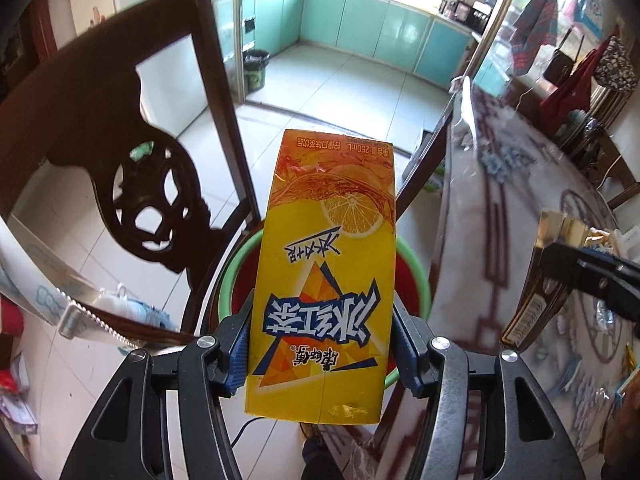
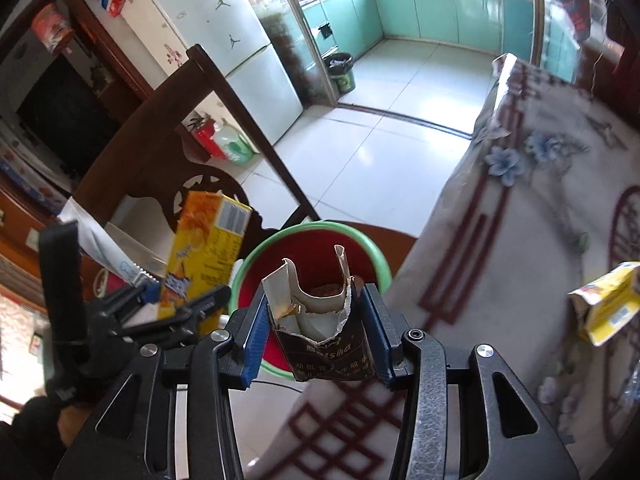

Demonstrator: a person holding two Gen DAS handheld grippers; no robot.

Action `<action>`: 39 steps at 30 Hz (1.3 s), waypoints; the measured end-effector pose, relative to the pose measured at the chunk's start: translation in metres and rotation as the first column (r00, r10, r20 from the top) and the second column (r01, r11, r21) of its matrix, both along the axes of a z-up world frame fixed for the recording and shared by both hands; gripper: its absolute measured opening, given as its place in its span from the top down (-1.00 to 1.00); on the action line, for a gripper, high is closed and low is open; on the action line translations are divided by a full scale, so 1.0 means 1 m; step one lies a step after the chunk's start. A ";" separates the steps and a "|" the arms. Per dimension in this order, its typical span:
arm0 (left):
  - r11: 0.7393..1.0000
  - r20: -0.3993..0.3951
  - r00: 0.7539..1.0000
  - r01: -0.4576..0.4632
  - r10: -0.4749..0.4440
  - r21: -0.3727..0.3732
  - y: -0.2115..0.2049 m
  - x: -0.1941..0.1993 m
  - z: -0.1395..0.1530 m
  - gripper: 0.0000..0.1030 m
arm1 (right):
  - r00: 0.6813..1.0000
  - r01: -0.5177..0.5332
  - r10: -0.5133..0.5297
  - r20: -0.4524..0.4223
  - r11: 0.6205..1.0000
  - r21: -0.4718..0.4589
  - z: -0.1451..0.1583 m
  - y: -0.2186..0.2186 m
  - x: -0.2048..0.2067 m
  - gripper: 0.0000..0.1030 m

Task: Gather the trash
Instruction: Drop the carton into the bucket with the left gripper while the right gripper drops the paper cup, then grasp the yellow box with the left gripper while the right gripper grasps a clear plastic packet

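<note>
While I'm clamping the juice carton point(image 1: 324, 280) left and torn packet point(image 2: 324, 336) right, I'm centring both over the bin point(image 2: 370, 252) before letting go.

2 hand-held grippers: left hand-held gripper point(image 1: 322, 344), right hand-held gripper point(image 2: 316, 340). 2 yellow drink cartons: held carton point(image 1: 326, 280), carton on the table point(image 2: 608, 304). 1 torn dark packet point(image 2: 326, 340). 1 red bucket point(image 2: 304, 252). 1 wooden chair point(image 1: 132, 152). 1 table point(image 2: 540, 200). 1 fridge point(image 2: 224, 40).
</note>
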State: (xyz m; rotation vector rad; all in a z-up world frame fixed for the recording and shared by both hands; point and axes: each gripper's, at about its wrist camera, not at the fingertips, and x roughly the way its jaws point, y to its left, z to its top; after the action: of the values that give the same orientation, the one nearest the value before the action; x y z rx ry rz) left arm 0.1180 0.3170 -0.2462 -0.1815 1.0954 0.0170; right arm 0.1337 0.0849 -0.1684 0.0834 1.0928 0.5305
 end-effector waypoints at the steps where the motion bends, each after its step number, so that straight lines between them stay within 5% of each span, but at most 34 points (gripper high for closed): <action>1: 1.000 -0.014 1.000 -0.004 0.004 0.001 0.002 0.001 -0.006 -0.11 | 1.000 -0.001 0.001 -0.014 1.000 0.014 -0.003 0.002 0.002 0.15; 21: 1.000 -0.064 0.998 -0.017 0.018 0.016 0.004 0.017 -0.031 -0.13 | 0.999 0.005 -0.002 -0.038 0.996 0.091 -0.013 0.001 0.017 0.09; 23: 1.000 -0.069 0.997 -0.025 0.027 0.017 0.003 0.017 -0.031 -0.14 | 0.999 0.008 -0.004 -0.043 0.995 0.096 -0.013 0.000 0.019 -0.08; 25: 1.000 -0.083 0.996 -0.028 0.029 0.009 0.002 0.018 -0.031 -0.17 | 0.999 0.034 -0.028 -0.046 0.993 0.114 -0.012 -0.006 0.017 -0.56; 26: 0.999 -0.084 0.996 -0.031 0.032 0.014 0.001 0.018 -0.031 -0.24 | 0.998 0.043 -0.038 -0.044 0.991 0.127 -0.010 -0.009 0.018 -0.58; 34: 1.000 -0.043 0.999 -0.002 0.002 0.018 -0.025 0.020 -0.013 -0.30 | 0.990 0.144 -0.144 -0.007 0.982 0.120 0.006 -0.063 0.003 -0.58; 39: 0.996 0.006 0.997 0.082 -0.082 0.018 -0.069 0.025 0.006 -0.30 | 0.959 0.281 -0.282 0.038 0.960 0.016 0.011 -0.130 -0.014 -0.59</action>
State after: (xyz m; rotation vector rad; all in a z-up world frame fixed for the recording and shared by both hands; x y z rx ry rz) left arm 0.1431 0.2479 -0.2401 -0.1203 1.0949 -0.0473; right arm 0.1198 -0.0446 -0.1578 0.2337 1.0184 0.2806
